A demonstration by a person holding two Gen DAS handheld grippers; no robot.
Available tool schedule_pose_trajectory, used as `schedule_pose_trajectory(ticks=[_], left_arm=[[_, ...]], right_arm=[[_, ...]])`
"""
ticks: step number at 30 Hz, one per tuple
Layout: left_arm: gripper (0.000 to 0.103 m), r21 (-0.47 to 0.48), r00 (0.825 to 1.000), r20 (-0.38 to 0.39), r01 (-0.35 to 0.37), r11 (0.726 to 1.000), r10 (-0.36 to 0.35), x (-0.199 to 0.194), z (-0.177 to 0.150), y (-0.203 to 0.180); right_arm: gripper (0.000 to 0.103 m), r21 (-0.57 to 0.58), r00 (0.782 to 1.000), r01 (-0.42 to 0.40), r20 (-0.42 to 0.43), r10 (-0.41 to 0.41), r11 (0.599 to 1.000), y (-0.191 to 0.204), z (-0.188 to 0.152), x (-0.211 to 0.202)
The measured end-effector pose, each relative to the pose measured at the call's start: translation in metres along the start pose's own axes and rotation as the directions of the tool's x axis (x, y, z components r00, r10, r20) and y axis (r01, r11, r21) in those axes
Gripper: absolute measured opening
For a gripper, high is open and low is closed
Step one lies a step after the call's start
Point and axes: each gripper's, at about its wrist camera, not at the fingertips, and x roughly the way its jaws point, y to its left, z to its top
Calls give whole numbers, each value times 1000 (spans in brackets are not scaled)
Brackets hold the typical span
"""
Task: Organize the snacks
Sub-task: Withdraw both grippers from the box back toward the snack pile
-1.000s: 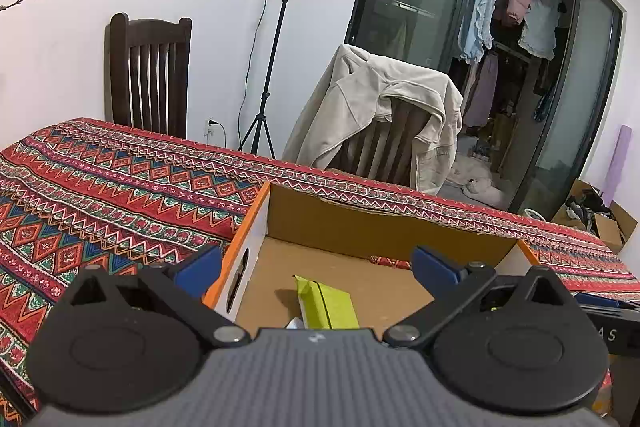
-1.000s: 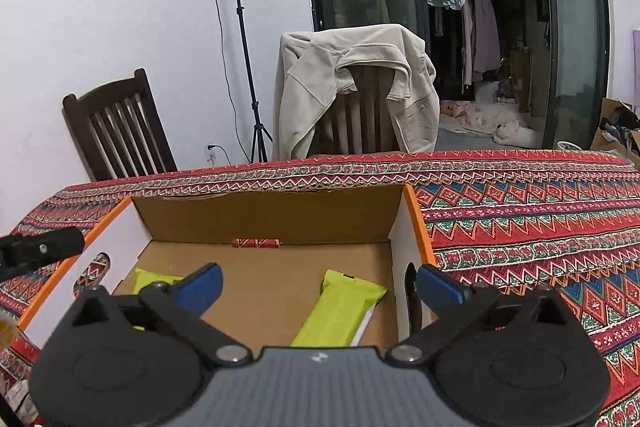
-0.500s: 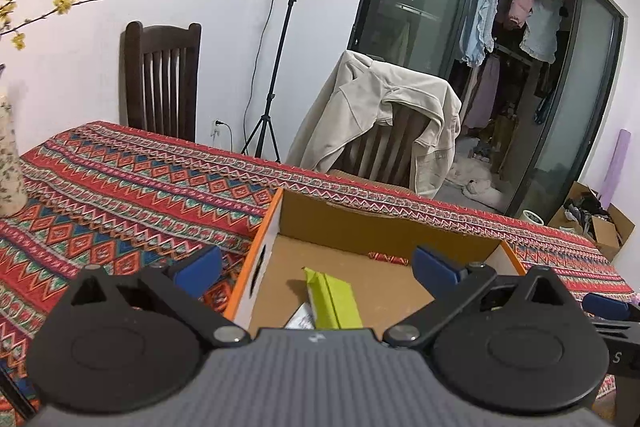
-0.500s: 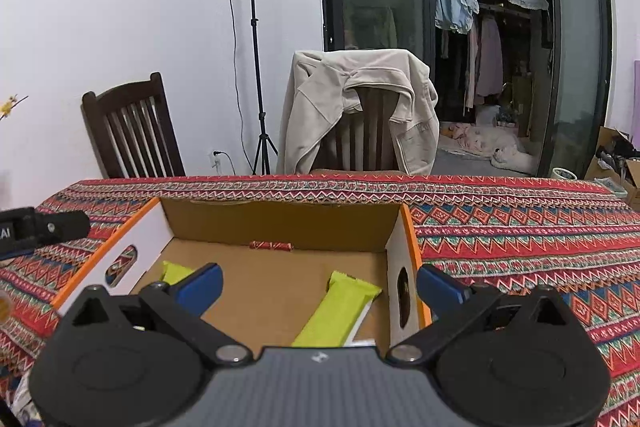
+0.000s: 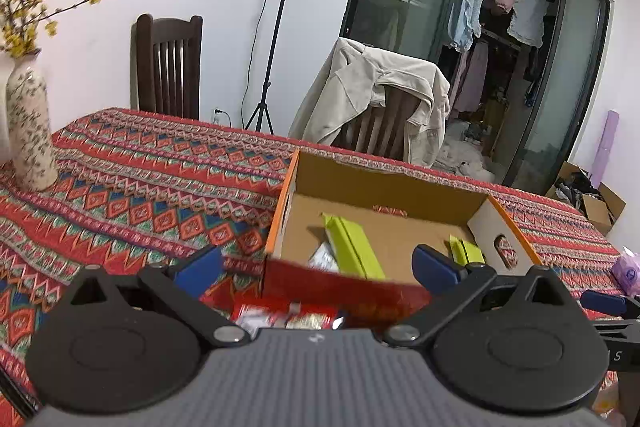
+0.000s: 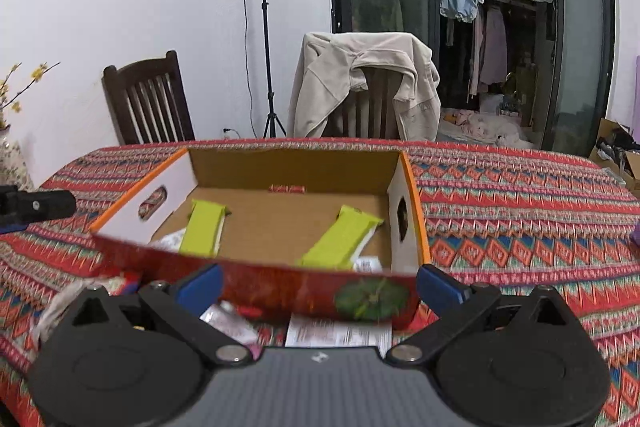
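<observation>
1. Left wrist view: left gripper wide open and empty, above the near red wall of the cardboard box on the patterned tablecloth. Two green snack bars lying inside; red packets, blurred, on the cloth just before the box.
2. Right wrist view: right gripper spread wide, holding nothing, at the box's red front wall. Green bars well apart on the box floor.
</observation>
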Motion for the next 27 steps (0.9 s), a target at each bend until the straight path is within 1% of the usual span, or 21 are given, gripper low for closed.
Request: schedule_pose_trajectory(ticks=[4, 8, 12, 15, 21, 24, 27], left_arm=[[103, 4, 1000, -9, -10, 1000, 10, -13, -20, 8], [103, -24, 999, -45, 8, 1000, -9, -20, -41, 17], [103, -10, 999, -51, 16, 1000, -16, -30, -58, 23], [103, 12, 999, -42, 14, 1000, -13, -39, -66, 23], [103, 35, 999, -29, 35, 999, -34, -44, -77, 22], [103, 32, 999, -35, 36, 999, -35, -41, -80, 24], [103, 23, 999, -30, 38, 999, -37, -40, -81, 27]], right_arm=[[103, 5, 1000, -20, -7, 20, 1000, 3, -19, -14], [103, 11, 999, -36, -11, 36, 999, 5, -35, -26], [103, 6, 999, -46, -20, 46, 999, 8, -49, -39], [103, -3, 998, -52, -27, 52, 999, 12, -58, -48], [103, -4, 997, -65, -50, 65, 998, 17, -73, -54], [103, -7, 996, -51, -72, 50, 999, 17, -80, -51], [103, 10, 996, -24, -84, 25, 1000, 8, -85, -50]])
